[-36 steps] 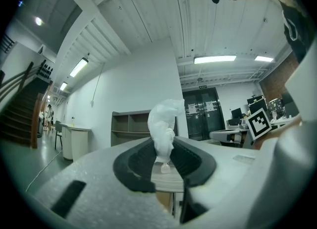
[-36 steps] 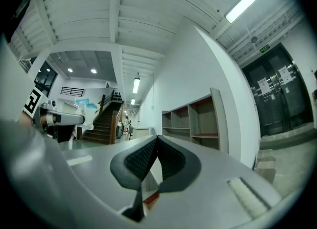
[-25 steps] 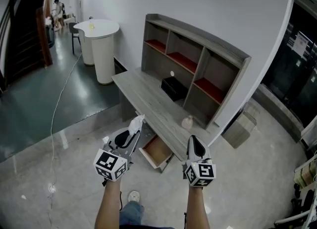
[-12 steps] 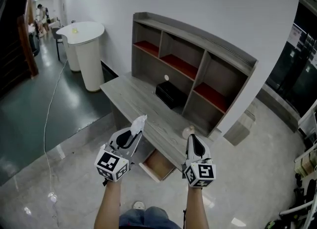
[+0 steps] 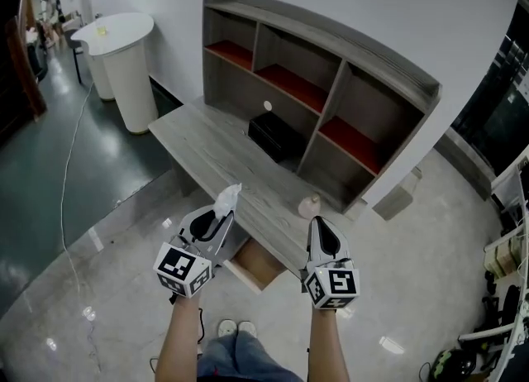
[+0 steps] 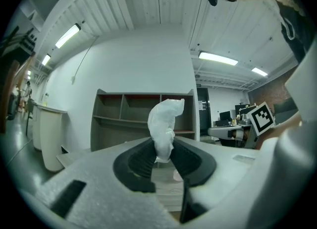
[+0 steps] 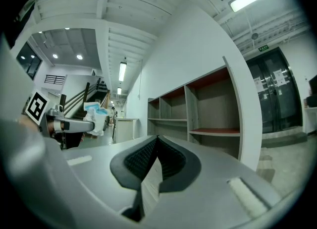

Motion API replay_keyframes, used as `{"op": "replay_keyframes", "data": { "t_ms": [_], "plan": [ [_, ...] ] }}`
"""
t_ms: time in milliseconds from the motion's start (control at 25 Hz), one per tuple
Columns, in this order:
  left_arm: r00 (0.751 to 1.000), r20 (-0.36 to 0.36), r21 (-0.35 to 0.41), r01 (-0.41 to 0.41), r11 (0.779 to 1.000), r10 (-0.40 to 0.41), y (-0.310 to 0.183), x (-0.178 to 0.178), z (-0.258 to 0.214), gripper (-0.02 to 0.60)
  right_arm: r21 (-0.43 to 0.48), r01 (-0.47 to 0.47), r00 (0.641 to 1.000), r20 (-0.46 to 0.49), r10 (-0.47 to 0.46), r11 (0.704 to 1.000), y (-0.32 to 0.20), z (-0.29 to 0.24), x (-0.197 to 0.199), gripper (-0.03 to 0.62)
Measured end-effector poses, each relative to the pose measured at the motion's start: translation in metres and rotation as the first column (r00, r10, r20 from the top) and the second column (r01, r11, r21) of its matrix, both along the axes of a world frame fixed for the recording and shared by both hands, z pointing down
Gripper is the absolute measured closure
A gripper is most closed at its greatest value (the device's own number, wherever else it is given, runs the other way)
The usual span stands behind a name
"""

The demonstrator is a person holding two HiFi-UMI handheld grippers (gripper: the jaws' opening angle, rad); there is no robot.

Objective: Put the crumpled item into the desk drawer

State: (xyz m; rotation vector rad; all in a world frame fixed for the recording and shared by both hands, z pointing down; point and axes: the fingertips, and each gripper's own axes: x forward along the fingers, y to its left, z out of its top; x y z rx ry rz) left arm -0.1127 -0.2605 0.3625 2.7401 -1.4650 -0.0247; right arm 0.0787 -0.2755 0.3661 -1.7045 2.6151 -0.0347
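Observation:
A crumpled white item (image 5: 226, 199) sticks up from my left gripper (image 5: 216, 222), which is shut on it; in the left gripper view the crumpled item (image 6: 164, 127) stands between the dark pads. The grey desk (image 5: 216, 157) lies ahead, and its wooden drawer (image 5: 254, 264) is pulled out below the front edge, between my two grippers. My right gripper (image 5: 322, 238) hangs over the desk's front edge to the right of the drawer, shut with nothing in it (image 7: 154, 153). From the right gripper view the crumpled item (image 7: 95, 116) shows at the left.
A grey shelf unit (image 5: 318, 83) with red shelf boards stands on the back of the desk. A black box (image 5: 275, 136) and a small pale object (image 5: 311, 205) sit on the desktop. A white rounded counter (image 5: 122, 62) stands at the far left. Glossy floor lies all around.
The view has shifted: the desk and shelf now sit closer and more to the left. Both grippers keep their places in the picture, and the left one still holds the crumpled item.

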Motion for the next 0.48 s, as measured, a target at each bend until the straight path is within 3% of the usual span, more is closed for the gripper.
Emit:
{"op": "replay_keyframes", "data": {
  "t_ms": [280,480],
  "plan": [
    [0.998,0.011,-0.181,-0.060,0.982,0.064,-0.003,0.024,0.108,0.502,-0.119,0.023,1.000,0.014,-0.021,0.993,0.000,0.082,-0.017,0.582],
    [0.994,0.009,-0.331,-0.103,0.938,0.112,0.009,0.045,0.222,0.502,-0.207,0.029,1.000,0.014,-0.026,0.978,0.012,0.169,-0.025,0.582]
  ]
}}
